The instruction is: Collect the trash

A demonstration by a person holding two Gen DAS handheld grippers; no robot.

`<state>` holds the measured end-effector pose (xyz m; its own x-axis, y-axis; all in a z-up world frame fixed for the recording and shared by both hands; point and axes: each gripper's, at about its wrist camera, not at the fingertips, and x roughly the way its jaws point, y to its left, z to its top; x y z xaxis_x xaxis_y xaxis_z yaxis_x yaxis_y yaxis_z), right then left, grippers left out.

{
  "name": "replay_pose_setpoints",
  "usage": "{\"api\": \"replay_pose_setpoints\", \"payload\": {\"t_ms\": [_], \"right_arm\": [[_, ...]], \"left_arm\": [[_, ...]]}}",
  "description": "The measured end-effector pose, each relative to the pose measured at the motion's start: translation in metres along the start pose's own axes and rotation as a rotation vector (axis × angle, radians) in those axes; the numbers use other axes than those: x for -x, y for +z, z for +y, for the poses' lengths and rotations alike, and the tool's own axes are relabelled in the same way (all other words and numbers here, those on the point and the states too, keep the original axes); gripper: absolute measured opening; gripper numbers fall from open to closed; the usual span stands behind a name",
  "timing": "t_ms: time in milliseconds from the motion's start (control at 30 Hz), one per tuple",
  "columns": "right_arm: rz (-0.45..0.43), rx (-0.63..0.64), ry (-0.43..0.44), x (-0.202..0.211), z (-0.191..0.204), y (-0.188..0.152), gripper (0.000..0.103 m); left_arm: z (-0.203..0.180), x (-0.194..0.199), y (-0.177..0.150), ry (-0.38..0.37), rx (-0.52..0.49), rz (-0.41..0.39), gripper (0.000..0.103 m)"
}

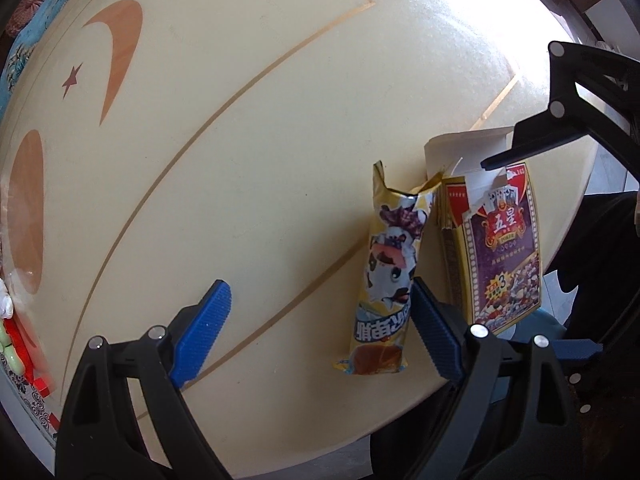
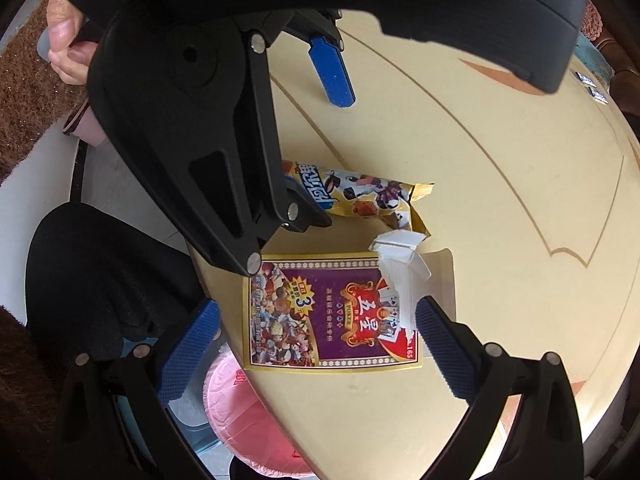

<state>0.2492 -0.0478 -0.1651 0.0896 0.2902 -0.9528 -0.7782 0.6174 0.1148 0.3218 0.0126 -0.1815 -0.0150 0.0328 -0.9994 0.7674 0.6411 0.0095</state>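
A yellow snack wrapper with a cartoon cow (image 1: pixel 386 276) lies on the cream table (image 1: pixel 248 152), next to a torn purple playing-card box (image 1: pixel 502 256). My left gripper (image 1: pixel 320 320) is open, its right pad beside the wrapper's lower end. In the right wrist view the card box (image 2: pixel 332 316) lies near the table edge, the wrapper (image 2: pixel 360 196) beyond it. My right gripper (image 2: pixel 318 344) is open and straddles the card box just above it. The left gripper's body (image 2: pixel 192 128) hangs over the wrapper's end.
A bin lined with a pink bag (image 2: pixel 248 424) stands below the table edge. Red and white objects (image 1: pixel 20 344) sit at the table's left rim. Small packets (image 2: pixel 592 86) lie at the far edge. A dark chair back (image 2: pixel 100 280) is at the left.
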Motion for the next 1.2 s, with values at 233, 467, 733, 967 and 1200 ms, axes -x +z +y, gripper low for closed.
{"api": "replay_pose_setpoints", "payload": {"t_ms": [233,467,733,967,1200], "right_arm": [[0.002,0.022,-0.027,-0.01,-0.003,-0.005,0.097],[-0.039,-0.015,-0.086,-0.02,0.009,-0.011,0.091],[-0.053,-0.081,-0.105,-0.02,0.013,-0.015,0.086],[-0.073,-0.124,-0.13,0.003,0.0,-0.015,0.086],[-0.099,-0.169,-0.178,0.018,-0.002,-0.02,0.086]], "left_arm": [[-0.001,0.002,-0.004,-0.006,0.023,-0.014,0.087],[-0.002,0.004,-0.006,-0.003,0.045,-0.035,0.086],[-0.023,0.008,-0.013,0.0,0.071,-0.045,0.06],[-0.025,0.012,-0.014,-0.005,0.132,-0.051,0.027],[-0.033,0.013,-0.018,-0.014,0.141,-0.053,0.021]]}}
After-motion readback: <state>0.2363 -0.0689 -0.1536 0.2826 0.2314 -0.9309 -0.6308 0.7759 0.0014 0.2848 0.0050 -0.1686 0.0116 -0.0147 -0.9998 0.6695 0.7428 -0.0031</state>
